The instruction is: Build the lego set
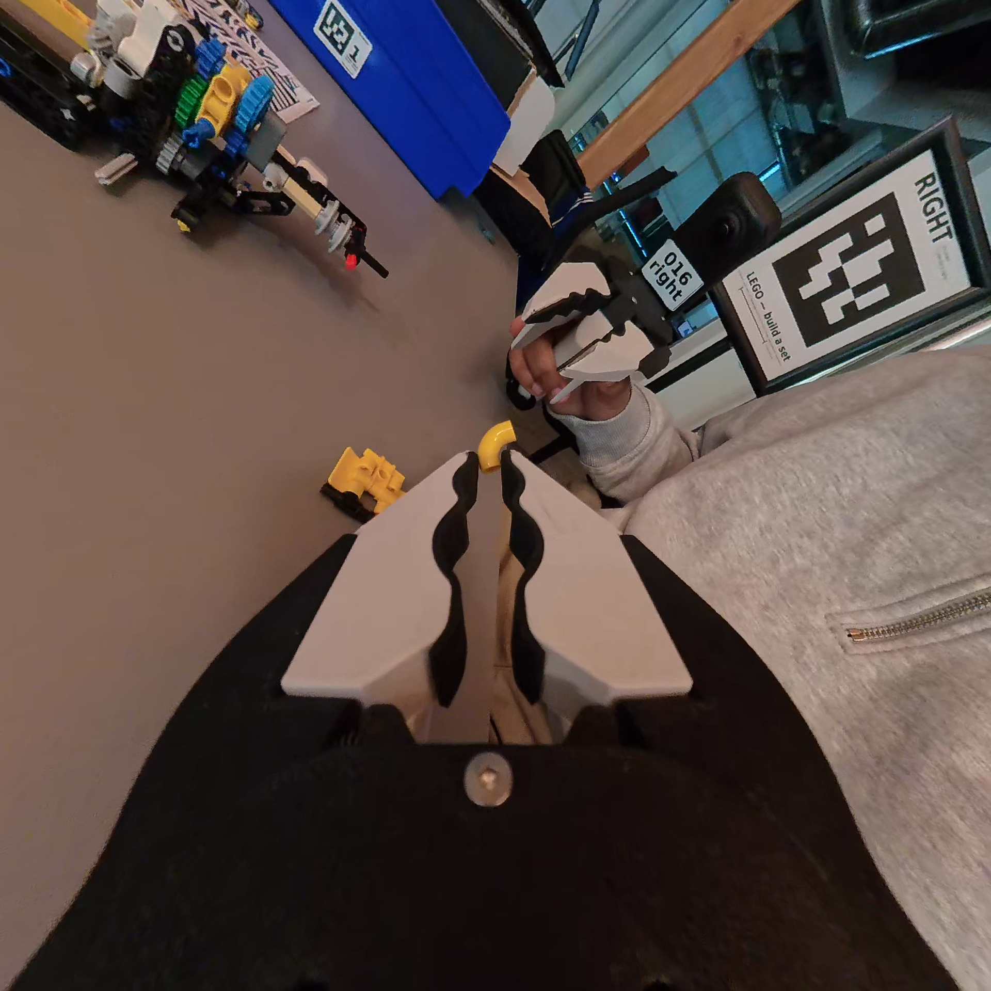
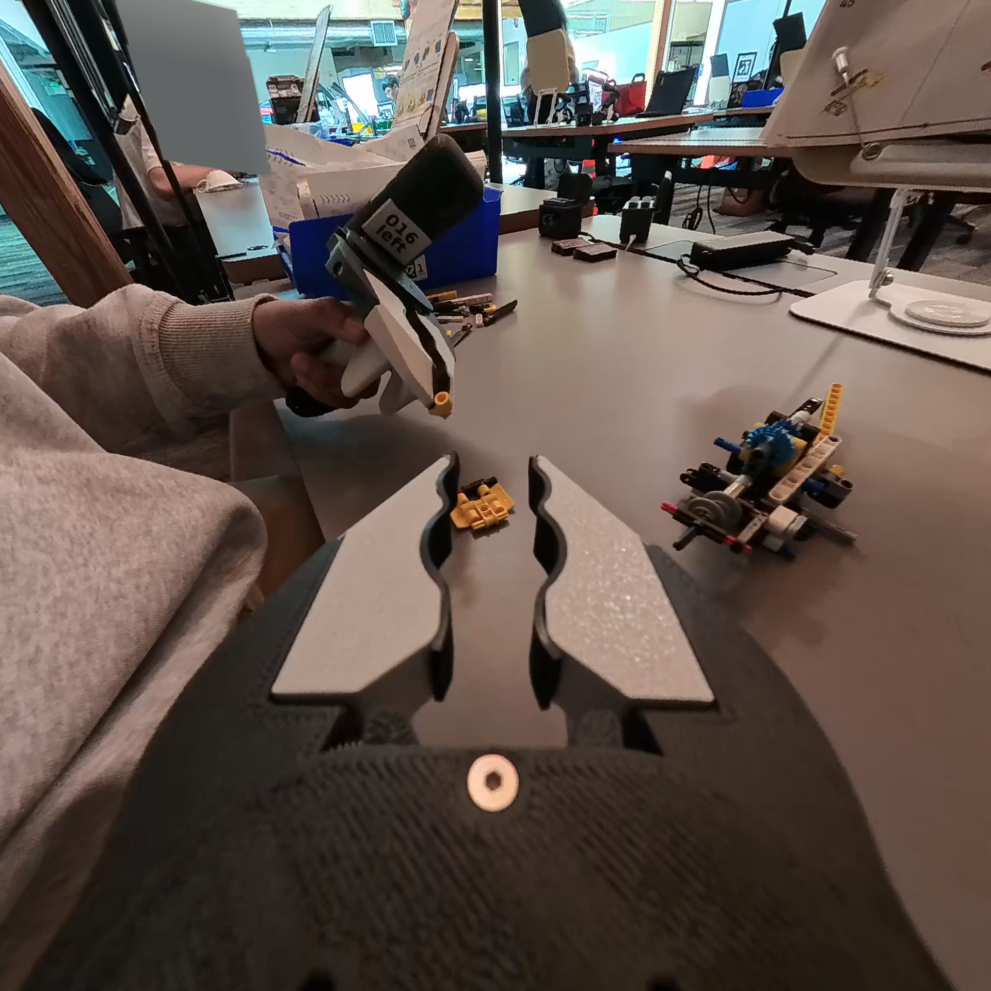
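My left fingers (image 1: 489, 460) pinch 1 yellow elbow piece (image 1: 494, 437) above the tabletop (image 1: 161, 429); my right fingers (image 2: 493, 466) are wide open, empty, over a small yellow sub-assembly (image 2: 481, 505). The main model (image 2: 761, 482) stands well apart — I judge much is left.

In your left wrist view, the large lego assembly (image 1: 161, 102) is cut off by the top and left edges. The yellow elbow piece (image 1: 494, 441) is partly covered by the left gripper (image 1: 489, 462) tips. The yellow-and-black subassembly (image 1: 363, 482) is partly hidden behind one finger. In your right wrist view, the loose parts (image 2: 472, 311) beyond the left gripper are too small to identify, and the blue bin (image 2: 466, 246) is largely hidden.
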